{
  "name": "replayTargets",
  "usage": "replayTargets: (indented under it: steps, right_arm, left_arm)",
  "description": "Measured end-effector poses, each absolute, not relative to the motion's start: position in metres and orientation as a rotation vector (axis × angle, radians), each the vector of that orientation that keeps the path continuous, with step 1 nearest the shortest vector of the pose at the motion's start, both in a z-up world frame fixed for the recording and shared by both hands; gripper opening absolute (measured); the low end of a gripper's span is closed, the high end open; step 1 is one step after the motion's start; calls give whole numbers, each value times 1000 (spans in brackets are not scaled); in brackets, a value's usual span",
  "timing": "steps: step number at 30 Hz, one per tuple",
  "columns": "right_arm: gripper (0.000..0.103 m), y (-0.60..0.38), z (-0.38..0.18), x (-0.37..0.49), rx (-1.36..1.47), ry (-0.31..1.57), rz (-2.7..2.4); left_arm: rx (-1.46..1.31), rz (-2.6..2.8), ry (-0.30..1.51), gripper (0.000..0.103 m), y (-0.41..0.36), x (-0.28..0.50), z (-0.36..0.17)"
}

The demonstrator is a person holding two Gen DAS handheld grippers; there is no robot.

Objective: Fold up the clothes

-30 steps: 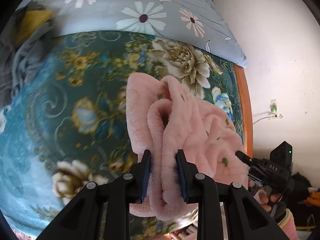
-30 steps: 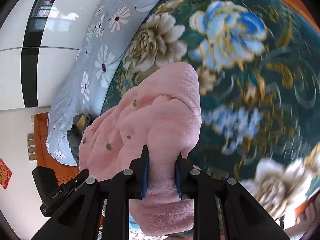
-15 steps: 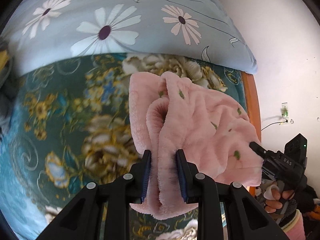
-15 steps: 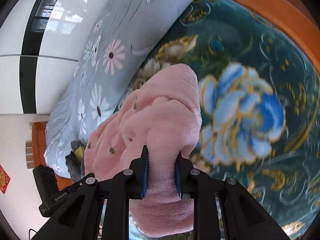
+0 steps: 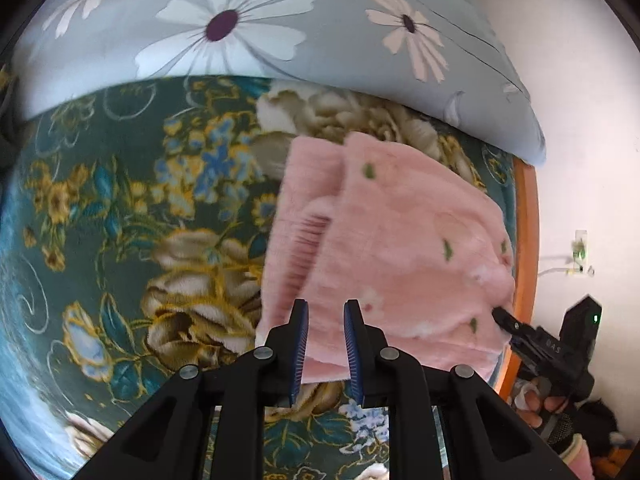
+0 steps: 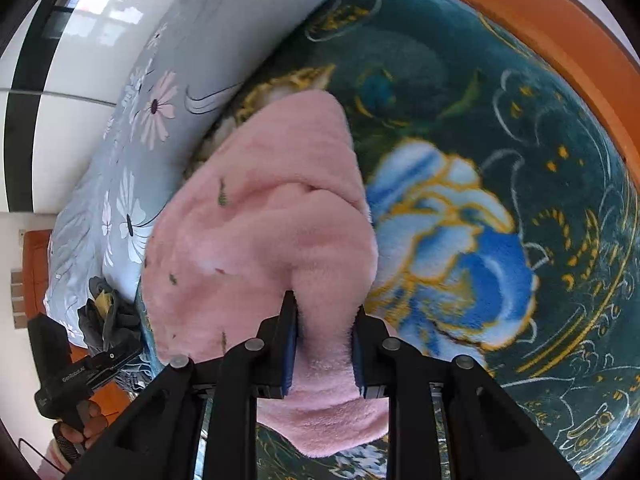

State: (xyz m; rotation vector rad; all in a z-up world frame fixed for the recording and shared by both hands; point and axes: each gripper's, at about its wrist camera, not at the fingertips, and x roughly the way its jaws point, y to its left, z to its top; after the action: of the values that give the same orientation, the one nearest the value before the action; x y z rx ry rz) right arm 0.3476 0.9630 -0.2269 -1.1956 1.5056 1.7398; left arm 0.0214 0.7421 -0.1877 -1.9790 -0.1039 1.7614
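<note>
The right hand-held gripper [image 6: 324,348] pinches the pink garment [image 6: 260,240] (anchoring its edge); the left hand-held gripper [image 5: 326,344], just behind the garment's near hem, looks spread, empty.

Home bedroom indicated. Bed spread with dark teal floral blanket [image 5: 120,208] seen directly ahead of left gripper. Grey-blue daisy-print quilt [image 5: 248,28] piled beyond blanket, at far side. Orange wooden bed frame [image 5: 526,240] seen at right edge, white wall [image 5: 580,120] beyond it. Wall socket with plugged cable [image 5: 580,254] noted on that wall. From right gripper, glossy white wardrobe panels [image 6: 68,80] seen far left past quilt; bundle of grey clothing [image 6: 104,316] lying on bed at lower left.
</note>
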Motion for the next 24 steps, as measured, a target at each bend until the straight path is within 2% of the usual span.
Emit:
replayTargets:
  steps: [1,2,3,5,11,14,15,18,24]
  right_arm:
    - [26,962,-226,348,-1187,1512,1741]
    - [27,961,-226,349,-1178,1517,1742]
    - [28,960,-225,349,-1162,1520,1733]
    - [28,956,-219,351,-1136,1512,1731]
    - [28,946,-189,364,-1023,1426,1741]
    - [29,935,-183,369,-978,1464,1744]
    - [29,931,-182,369,-971,1478,1745]
    - [29,920,-183,360,-956,1492,1721]
    - [29,905,-186,346,-973,1516,1753]
  left_arm:
    - [-1997,1763,-121,24,739,22,-192]
    - [-2015,1765,-138,30,737,22,-197]
    - [-2036,1757,-164,41,734,23,-203]
    - [-2077,1714,-254,49,727,27,-215]
    - [-2126,1689,-502,52,709,34,-235]
    - [-2152,1685,-637,47,700,35,-242]
    - [-2152,1695,-641,34,699,36,-242]
    - [-2110,1709,-602,16,702,40,-231]
    - [-1980,1681,-546,13,702,57,-201]
